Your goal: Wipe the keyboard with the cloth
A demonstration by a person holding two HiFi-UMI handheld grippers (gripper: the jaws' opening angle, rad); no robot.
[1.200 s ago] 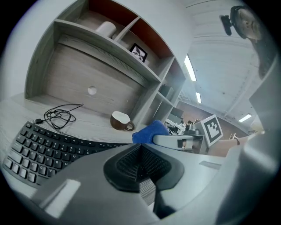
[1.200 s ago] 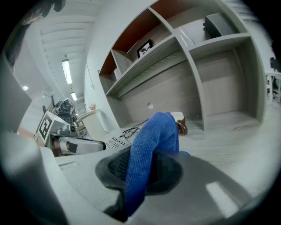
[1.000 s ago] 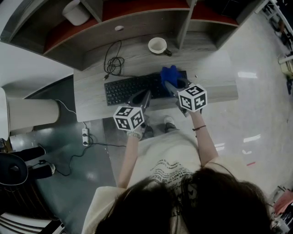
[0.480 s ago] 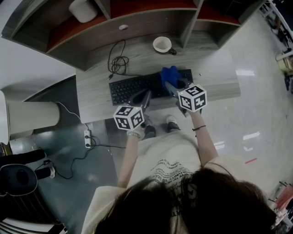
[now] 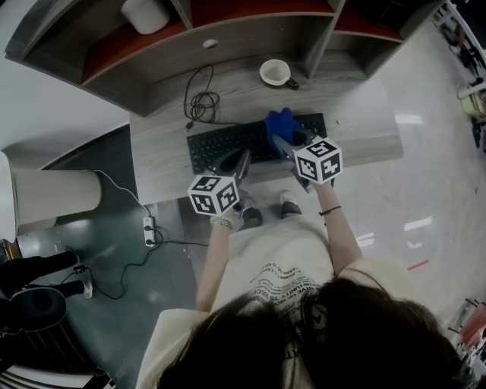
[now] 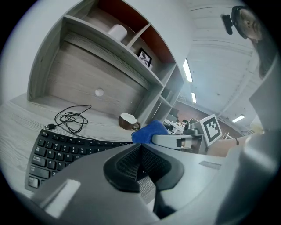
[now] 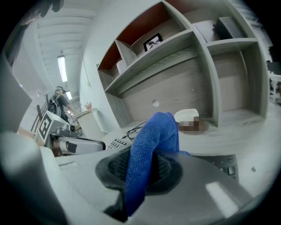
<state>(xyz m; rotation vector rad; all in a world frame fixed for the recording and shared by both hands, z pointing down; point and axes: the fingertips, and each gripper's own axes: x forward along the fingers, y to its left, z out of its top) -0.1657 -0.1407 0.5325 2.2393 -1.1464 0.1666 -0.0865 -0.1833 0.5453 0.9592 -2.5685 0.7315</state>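
Note:
A black keyboard [image 5: 228,143] lies on the grey wooden desk [image 5: 357,106], its right part under the blue cloth [image 5: 279,125]. My right gripper [image 5: 292,144] is shut on the blue cloth [image 7: 151,149], which sticks up between its jaws in the right gripper view and rests over the keyboard's right half. My left gripper [image 5: 235,161] hovers over the keyboard's near edge, jaws shut with nothing between them. In the left gripper view the keyboard [image 6: 61,147] stretches left and the cloth [image 6: 147,132] shows beyond my jaws.
A white mug [image 5: 276,74] stands behind the keyboard, a coiled black cable [image 5: 201,106] at its back left. A shelf unit [image 5: 228,30] rises at the desk's rear with a white pot [image 5: 146,14] on it. A power strip [image 5: 149,226] lies on the floor.
The view has shifted a little, so the desk sits slightly further right in frame. Both grippers and the cloth stay in the same place over the keyboard.

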